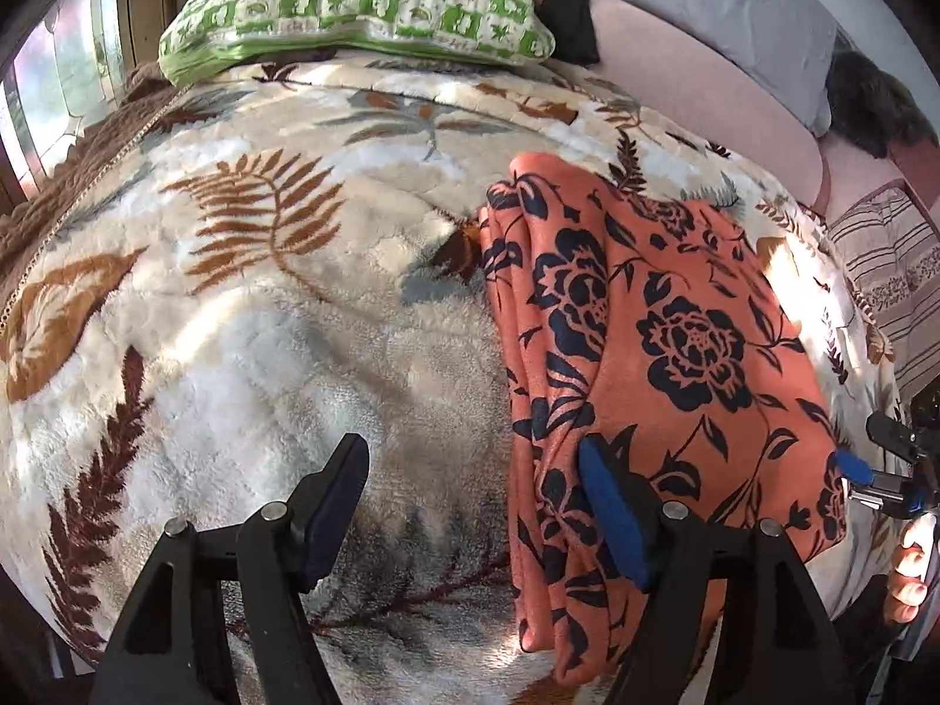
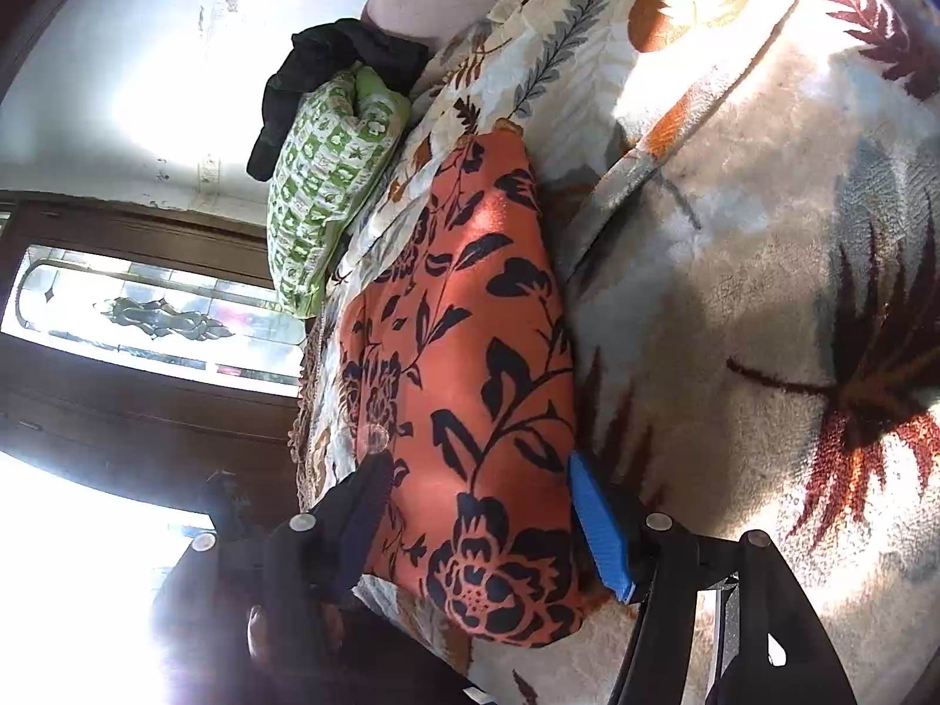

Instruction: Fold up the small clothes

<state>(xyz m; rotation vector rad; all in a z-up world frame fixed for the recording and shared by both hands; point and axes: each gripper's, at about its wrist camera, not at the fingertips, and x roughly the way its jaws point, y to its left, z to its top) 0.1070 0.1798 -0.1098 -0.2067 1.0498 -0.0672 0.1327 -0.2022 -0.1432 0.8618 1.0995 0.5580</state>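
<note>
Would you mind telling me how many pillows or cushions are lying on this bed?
2. The green-and-white patterned pillow lies at the far end of the leaf-print blanket; the pale grey pillow sits further right on the pink sheet. Others may be hidden.

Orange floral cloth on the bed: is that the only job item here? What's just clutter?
Job:
- orange cloth with dark blue flower print, folded, lying on the blanket
- left gripper, fingers apart
- right gripper, fingers apart

Lying about:
- cream fleece blanket with leaf pattern
- green-and-white checked pillow
- black garment
- grey cushion
</note>
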